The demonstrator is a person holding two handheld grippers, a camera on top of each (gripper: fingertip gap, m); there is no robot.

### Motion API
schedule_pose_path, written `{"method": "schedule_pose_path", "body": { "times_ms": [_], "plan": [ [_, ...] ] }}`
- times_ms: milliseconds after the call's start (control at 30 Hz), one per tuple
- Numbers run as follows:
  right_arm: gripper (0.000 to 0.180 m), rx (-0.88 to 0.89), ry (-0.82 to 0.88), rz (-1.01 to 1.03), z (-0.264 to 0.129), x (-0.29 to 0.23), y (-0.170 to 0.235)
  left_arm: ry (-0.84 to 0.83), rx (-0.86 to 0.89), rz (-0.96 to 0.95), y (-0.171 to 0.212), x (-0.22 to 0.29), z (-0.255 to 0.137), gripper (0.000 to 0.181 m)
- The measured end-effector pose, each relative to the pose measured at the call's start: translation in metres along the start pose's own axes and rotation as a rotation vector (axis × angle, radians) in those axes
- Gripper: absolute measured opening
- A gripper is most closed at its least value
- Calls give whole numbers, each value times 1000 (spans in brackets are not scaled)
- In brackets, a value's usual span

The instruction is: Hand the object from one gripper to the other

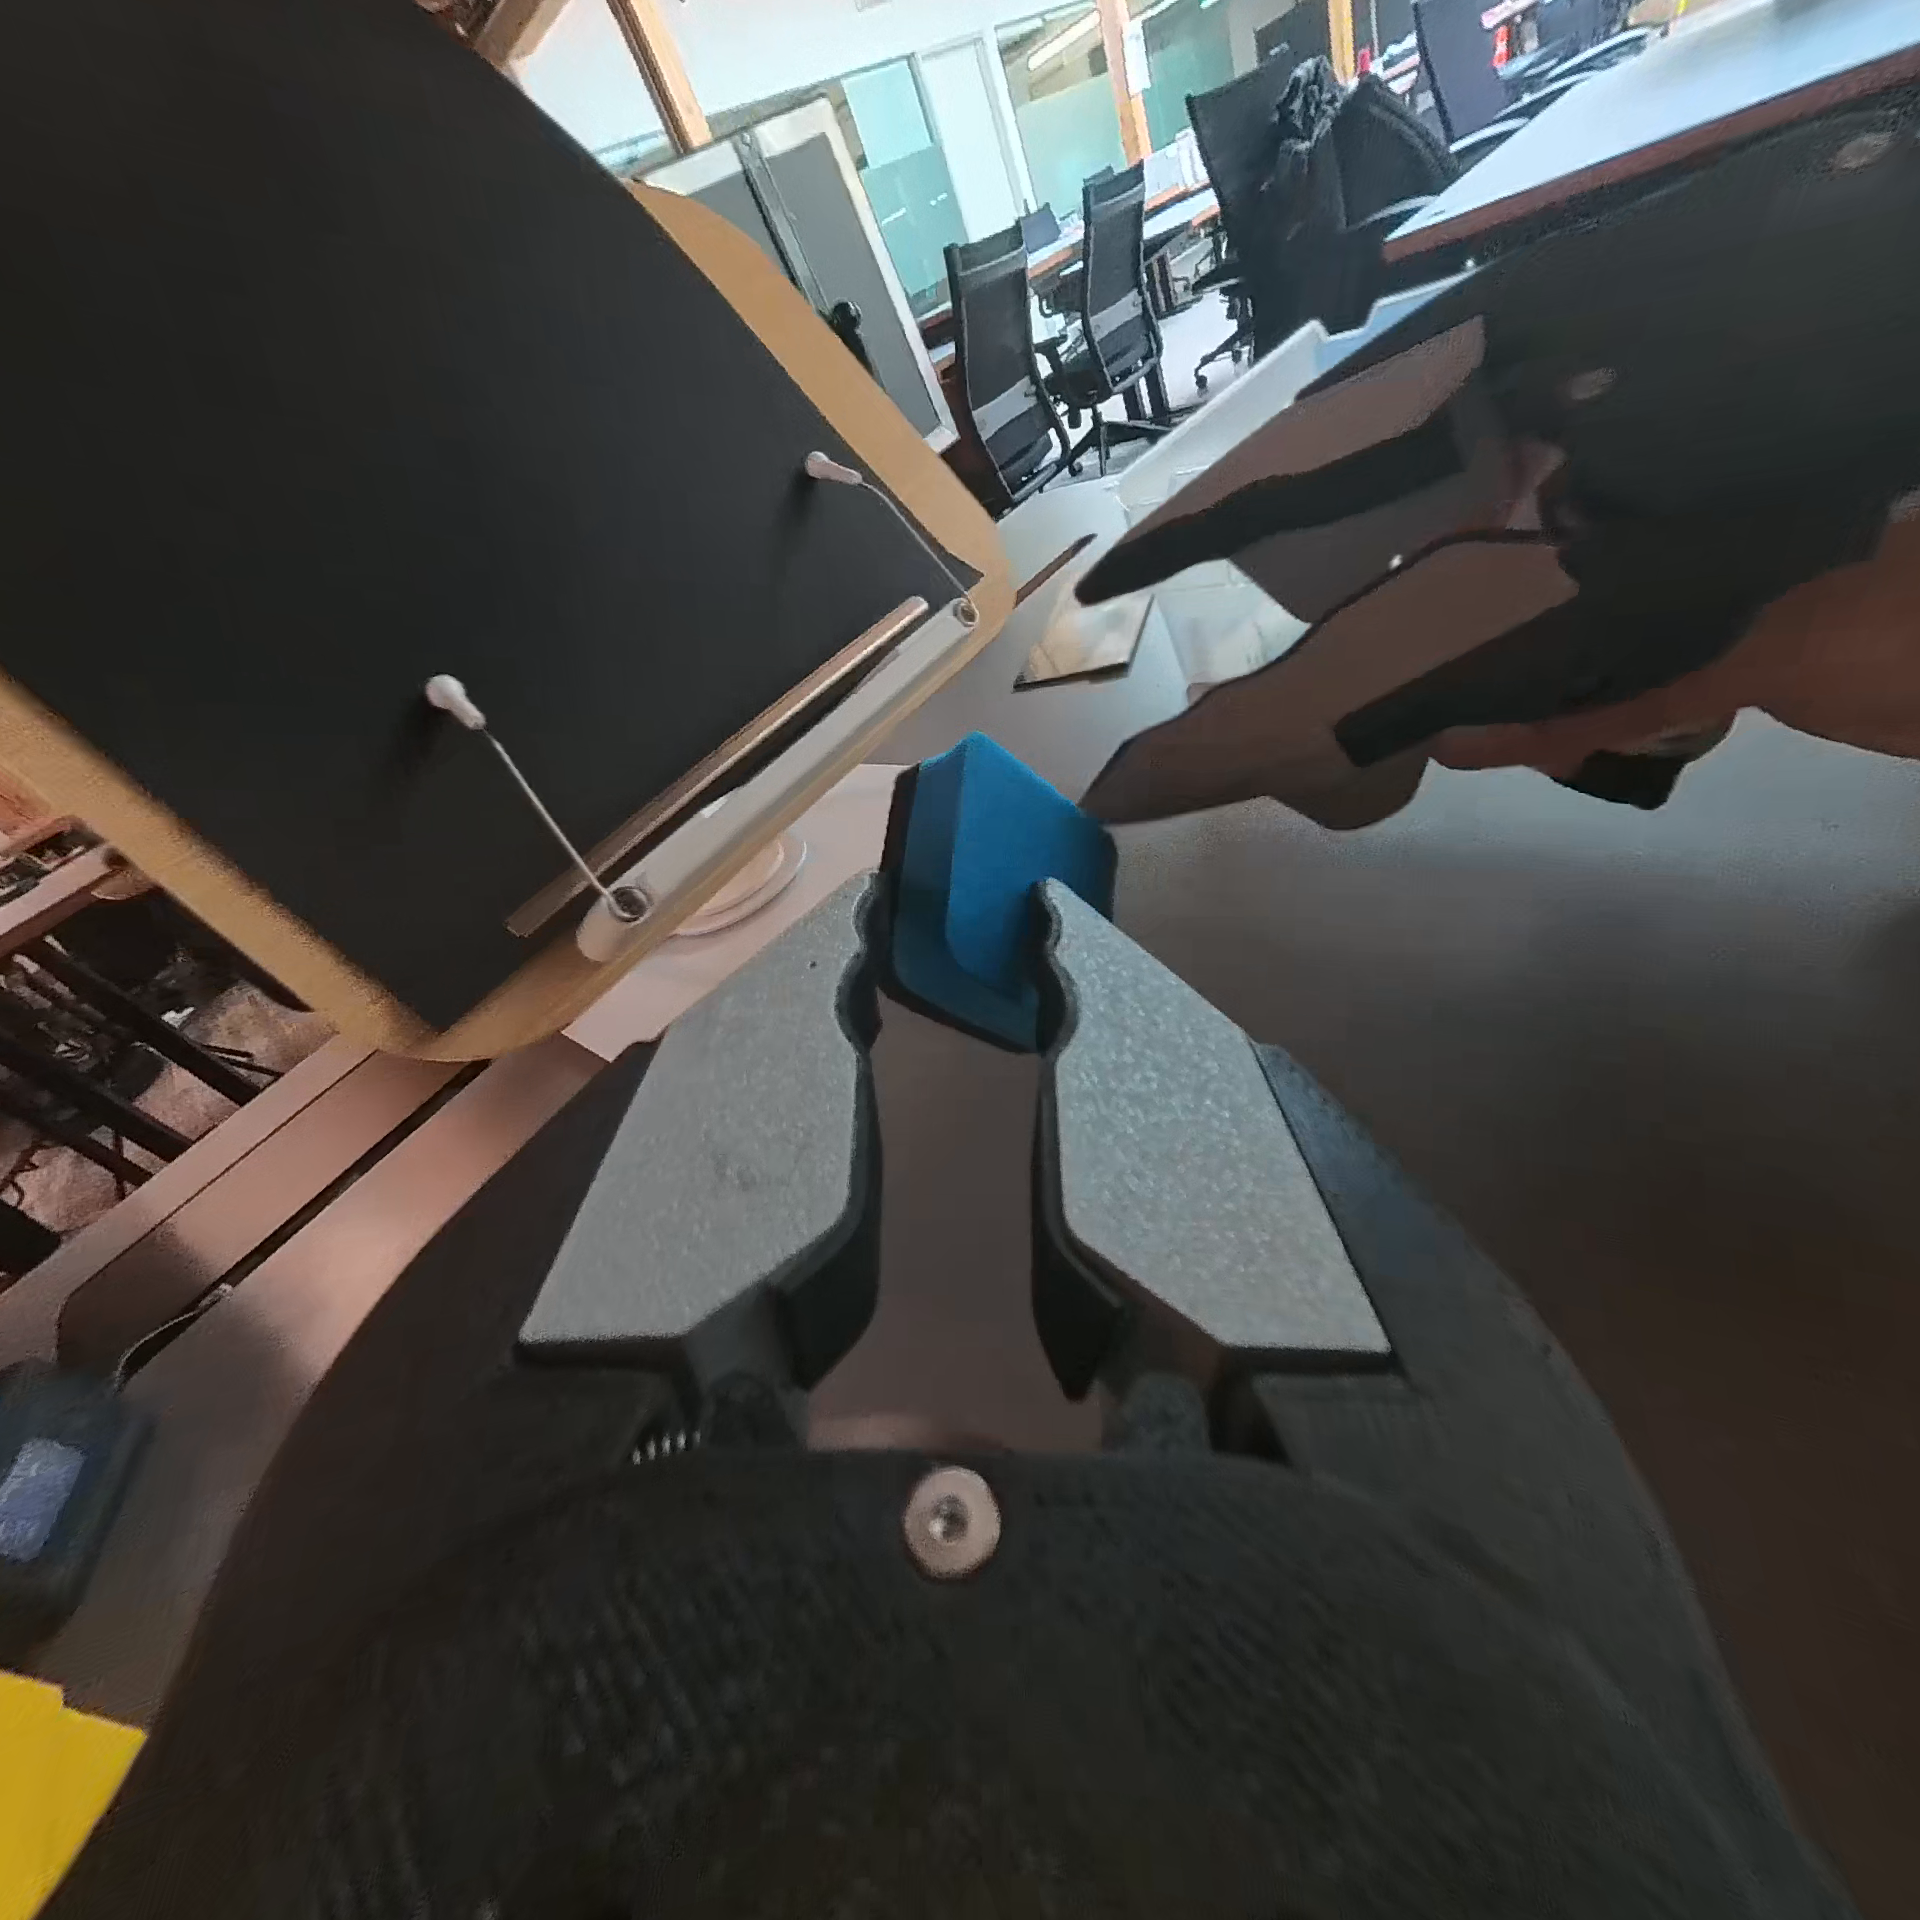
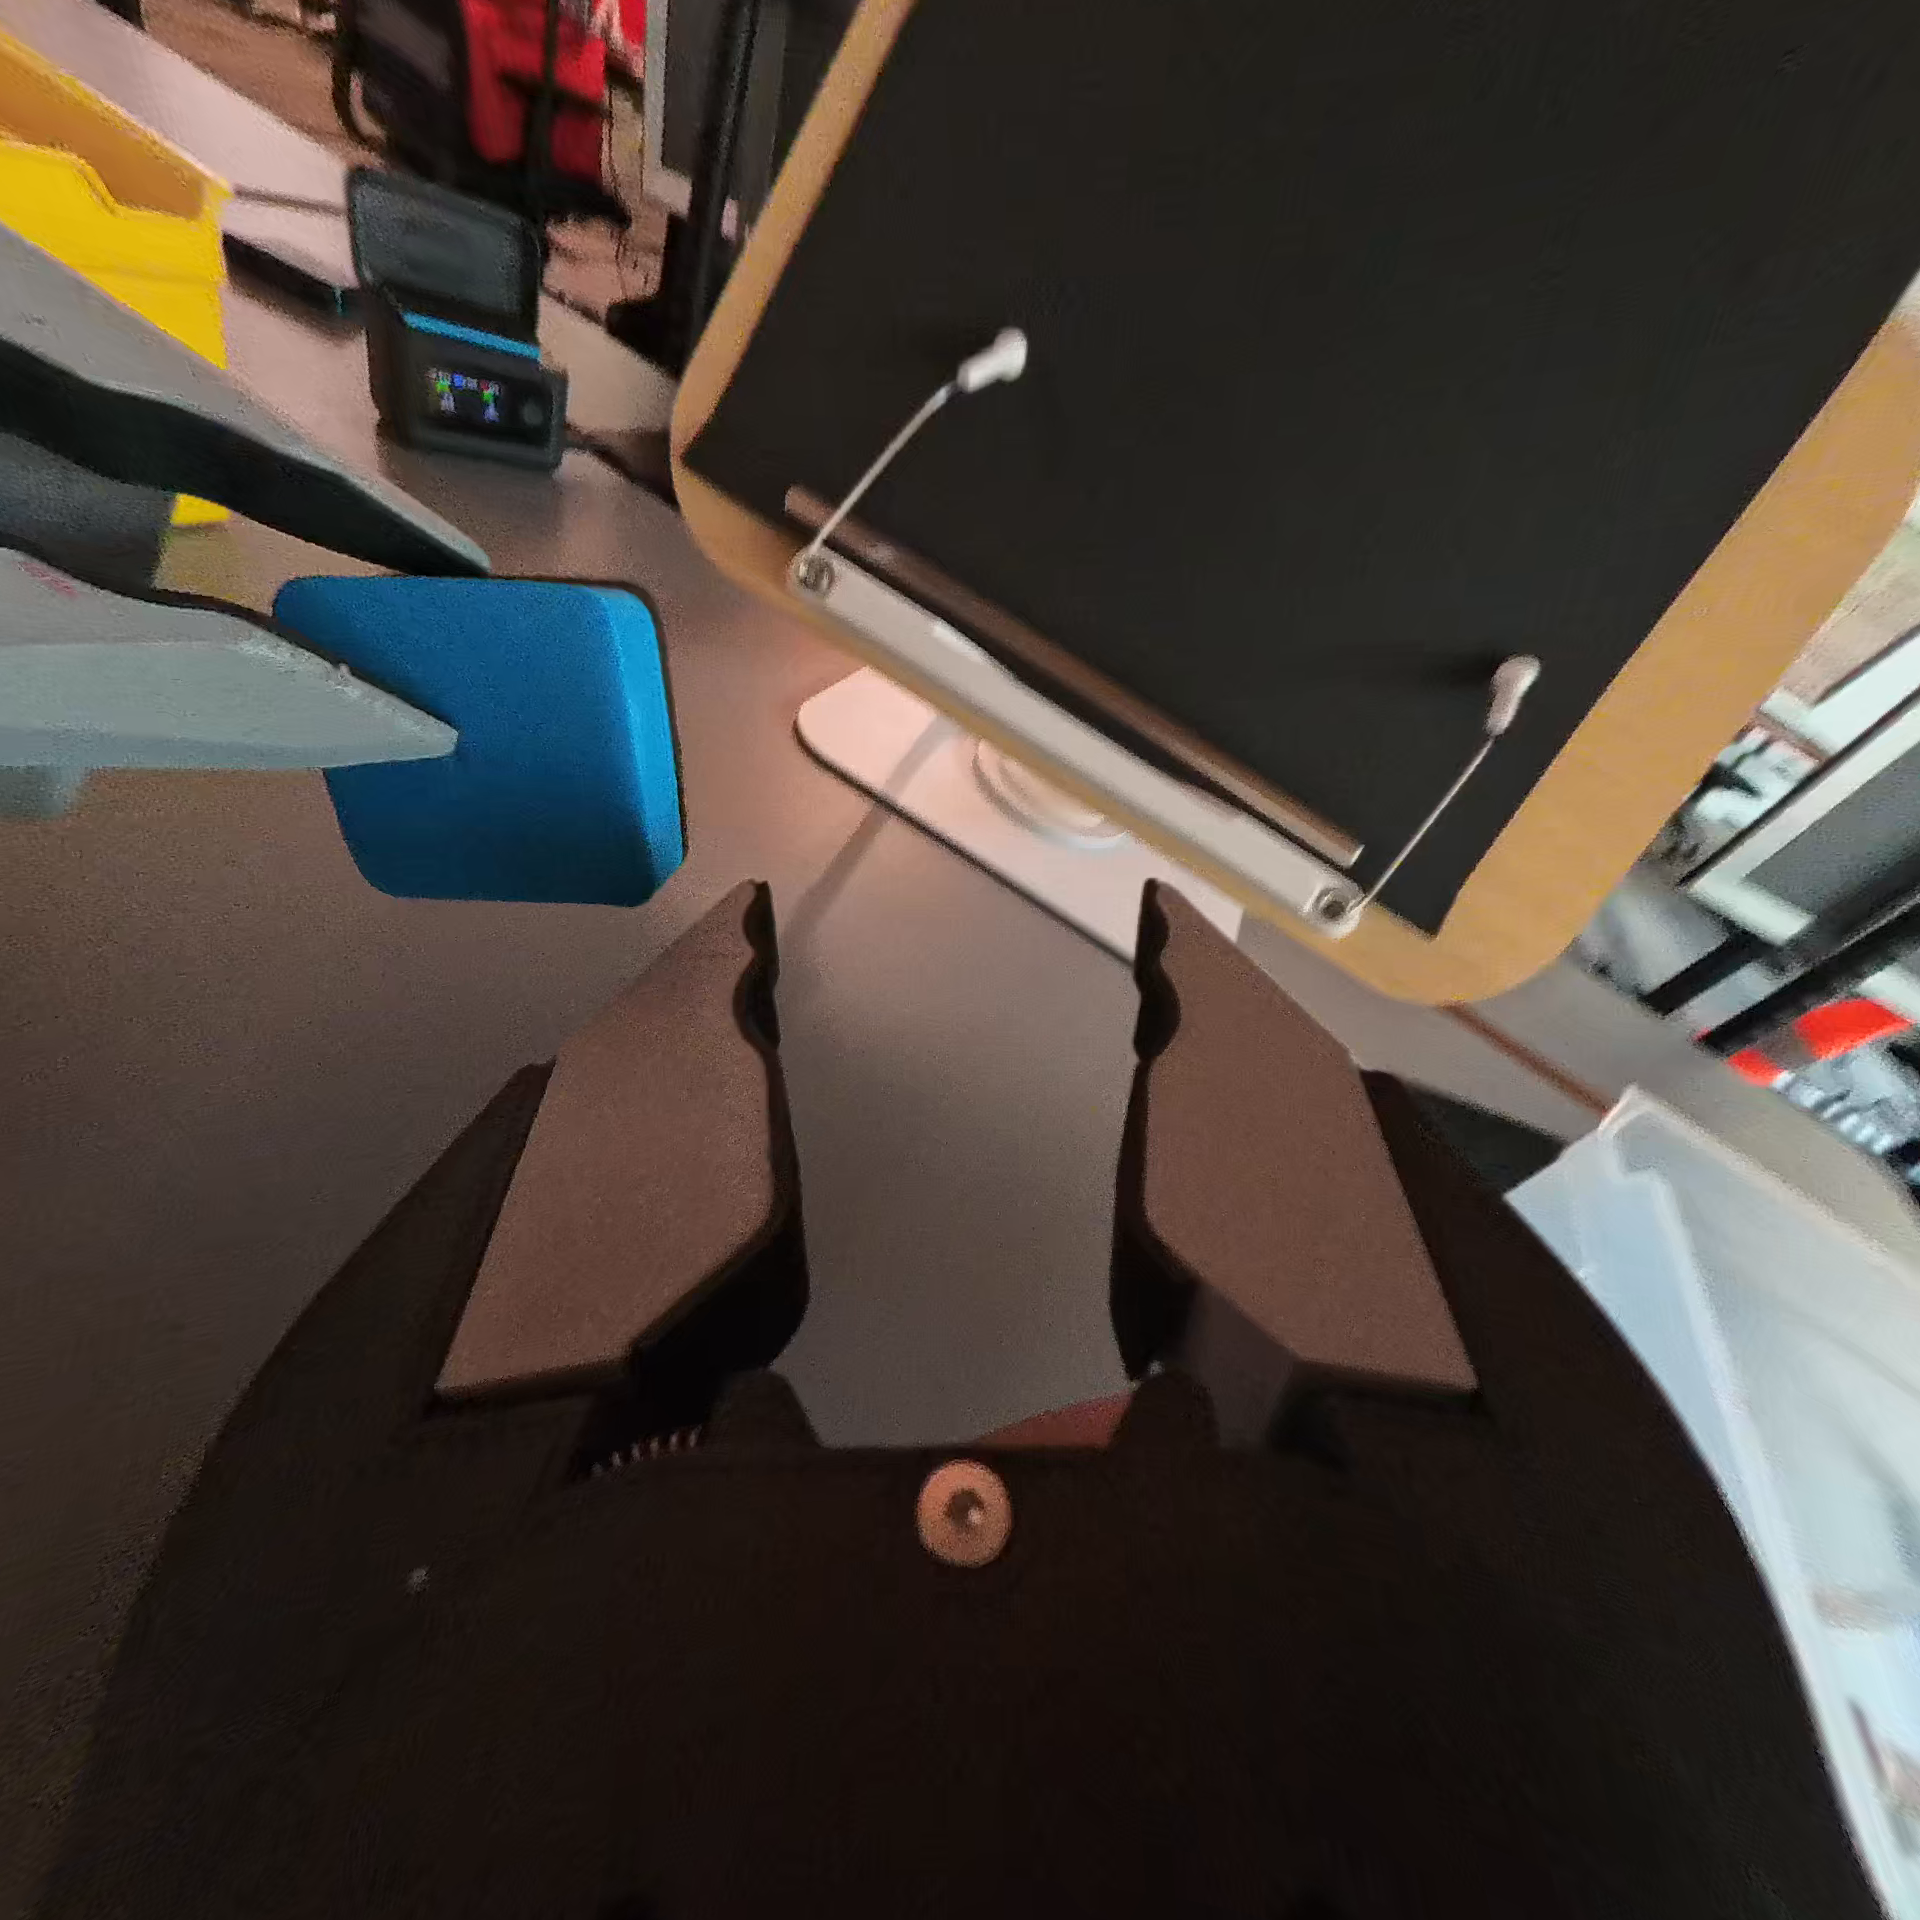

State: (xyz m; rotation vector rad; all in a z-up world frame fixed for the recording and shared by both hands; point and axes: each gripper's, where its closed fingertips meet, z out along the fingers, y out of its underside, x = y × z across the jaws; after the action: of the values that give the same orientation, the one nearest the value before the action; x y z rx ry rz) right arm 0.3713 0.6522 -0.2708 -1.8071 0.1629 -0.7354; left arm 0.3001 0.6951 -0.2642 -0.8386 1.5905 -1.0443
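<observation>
A blue block with rounded corners [image 1: 987, 862] is clamped between the fingertips of my left gripper [image 1: 961, 935], held above the brown table. In the right wrist view the same block [image 2: 509, 738] sits at the left, pinched by the left gripper [image 2: 457, 655] that reaches in from the left edge. My right gripper [image 2: 956, 935] is open and empty, its fingertips just below and to the right of the block, not touching it. In the left wrist view the right gripper [image 1: 1081, 696] comes in from the right, jaws apart, its lower tip close to the block's far corner.
A black board with a tan wooden rim on a white stand [image 1: 416, 468] leans over the table just beyond both grippers; it also shows in the right wrist view [image 2: 1299, 416]. A yellow bin [image 2: 114, 239] and a small black device [image 2: 468, 343] stand at the left. A translucent container [image 2: 1714, 1403] is at the right.
</observation>
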Motion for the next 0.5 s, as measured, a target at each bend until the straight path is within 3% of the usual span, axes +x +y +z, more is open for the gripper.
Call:
{"method": "schedule_pose_path", "body": {
  "times_ms": [67,100,167,233,433,500],
  "plan": [
    [64,73,-81,-60,-3,-16,-11,13,23,16,-1,-1,-2,23],
    [53,64,-130,-70,-4,-24,-10,22,38,34,-3,0,-4,23],
    [48,33,-197,-37,-5,-33,-6,34,46,68,-2,-1,-7,23],
    [72,35,-311,-14,-11,-46,-4,39,72,68,-5,-3,-10,22],
    [54,134,-496,111,-27,-60,-12,77,115,44,-14,1,-14,23],
    [60,151,-555,148,-30,-67,-16,106,141,53,-18,7,-16,23]
  ]
}}
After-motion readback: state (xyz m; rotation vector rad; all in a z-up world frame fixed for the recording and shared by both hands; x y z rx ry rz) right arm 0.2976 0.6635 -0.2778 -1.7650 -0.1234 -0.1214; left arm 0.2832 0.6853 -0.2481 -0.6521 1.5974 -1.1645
